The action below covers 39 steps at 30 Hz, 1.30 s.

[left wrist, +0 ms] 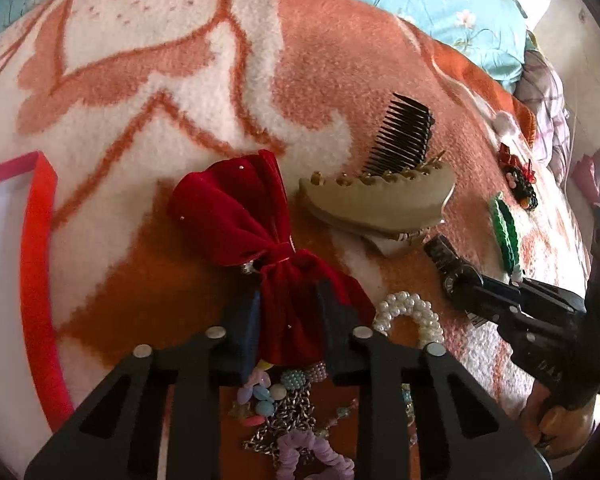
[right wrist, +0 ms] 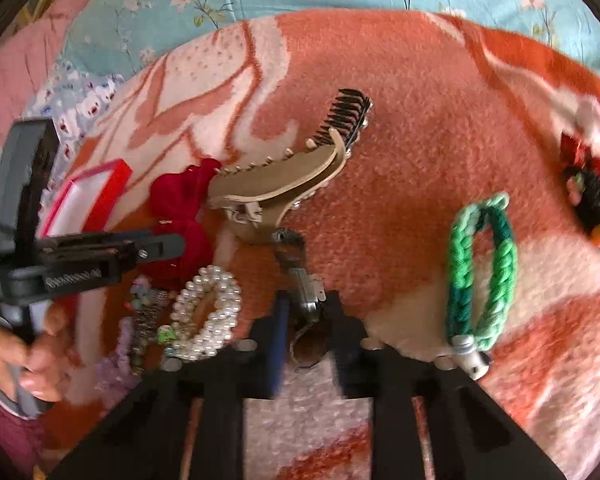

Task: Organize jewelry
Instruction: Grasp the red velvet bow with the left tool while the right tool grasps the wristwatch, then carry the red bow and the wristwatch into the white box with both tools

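A dark red velvet bow [left wrist: 236,208] lies on the orange and white blanket [left wrist: 180,80]. My left gripper [left wrist: 290,292] is shut on the bow's near lobe. From the right wrist view the left gripper [right wrist: 168,246] reaches in from the left over the bow [right wrist: 180,196]. My right gripper [right wrist: 307,300] is shut on a silver metal clip [right wrist: 300,276] just below a beige claw clip [right wrist: 276,192]. In the left wrist view the right gripper [left wrist: 446,258] comes in from the right, its tips beside the claw clip [left wrist: 380,200].
A red box [left wrist: 40,260] with a white inside sits at the left. A black comb [left wrist: 400,136], a pearl bracelet [left wrist: 412,316], a green braided bracelet [right wrist: 480,272], a black and red ornament [right wrist: 592,208] and a heap of chains and beads [left wrist: 284,412] lie around.
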Each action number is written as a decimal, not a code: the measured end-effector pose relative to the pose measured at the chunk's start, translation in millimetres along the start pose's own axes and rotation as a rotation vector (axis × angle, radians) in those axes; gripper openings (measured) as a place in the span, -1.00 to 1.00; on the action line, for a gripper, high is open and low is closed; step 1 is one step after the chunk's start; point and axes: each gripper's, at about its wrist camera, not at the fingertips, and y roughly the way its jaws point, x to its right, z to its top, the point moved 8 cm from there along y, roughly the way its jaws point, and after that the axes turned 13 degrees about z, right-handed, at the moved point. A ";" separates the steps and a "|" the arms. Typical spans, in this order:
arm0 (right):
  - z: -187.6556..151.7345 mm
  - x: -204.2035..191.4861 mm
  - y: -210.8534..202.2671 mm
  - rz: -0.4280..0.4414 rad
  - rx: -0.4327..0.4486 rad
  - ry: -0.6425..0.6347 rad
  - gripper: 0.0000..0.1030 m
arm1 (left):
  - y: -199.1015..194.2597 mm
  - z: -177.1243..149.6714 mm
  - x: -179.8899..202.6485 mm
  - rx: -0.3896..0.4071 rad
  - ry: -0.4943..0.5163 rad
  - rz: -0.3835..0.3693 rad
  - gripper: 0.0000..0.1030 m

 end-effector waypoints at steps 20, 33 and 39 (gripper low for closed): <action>-8.3 -57.5 -24.0 0.170 0.133 0.094 -0.72 | -96.4 -32.0 -66.2 0.141 -0.093 -0.018 -0.93; -2.7 -145.9 3.6 0.280 0.114 0.029 -0.72 | -135.5 -59.3 -143.5 0.189 -0.214 0.034 -0.93; 2.3 -179.9 24.0 0.315 0.097 0.003 -0.72 | -143.6 -65.3 -173.8 0.203 -0.254 0.059 -0.93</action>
